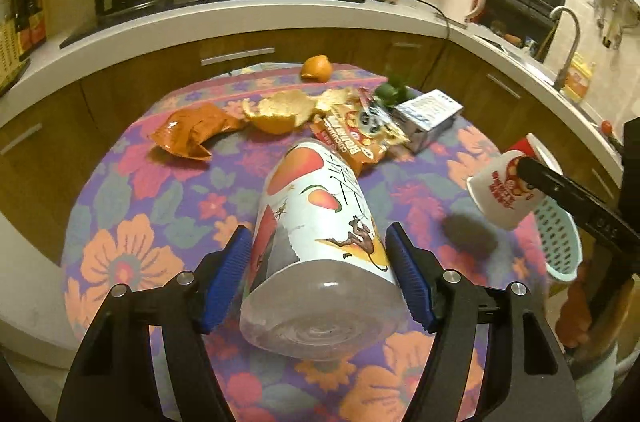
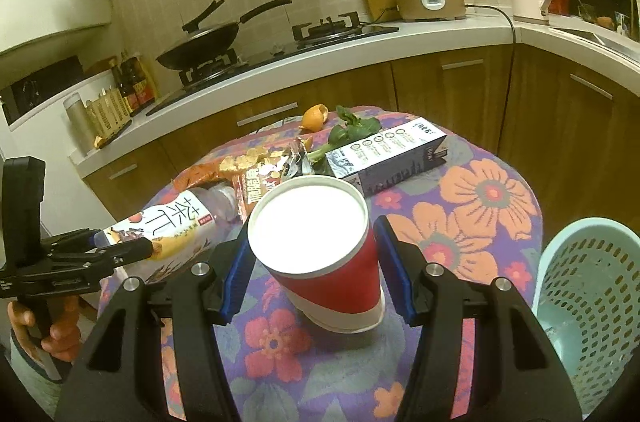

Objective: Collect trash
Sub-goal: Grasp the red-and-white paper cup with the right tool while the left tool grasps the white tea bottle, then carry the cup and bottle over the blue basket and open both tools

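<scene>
We hold the left gripper (image 1: pixel 320 262) with its jaws clamped on the base end of a plastic bottle (image 1: pixel 320 222), the blue pads pressing its labelled sides while the neck points away toward the litter on the flowered counter (image 1: pixel 120 214). The bottle sits squarely between the jaws, its clear bottom facing the left wrist camera. Our right gripper (image 2: pixel 310 266) has its jaws closed on a red and white paper cup (image 2: pixel 320 250), gripped at mid-height and tilted so the open mouth faces the right wrist camera; the cup hangs above the cloth, casting a shadow below it. A pale green perforated basket (image 2: pixel 592 302) stands at the counter's right edge, just beside the cup. Farther back lie an orange snack bag (image 1: pixel 188 134), a printed snack wrapper (image 1: pixel 360 134), orange peel (image 1: pixel 280 110), a leafy green (image 2: pixel 352 126) and a carton (image 2: pixel 388 154) on its side.
</scene>
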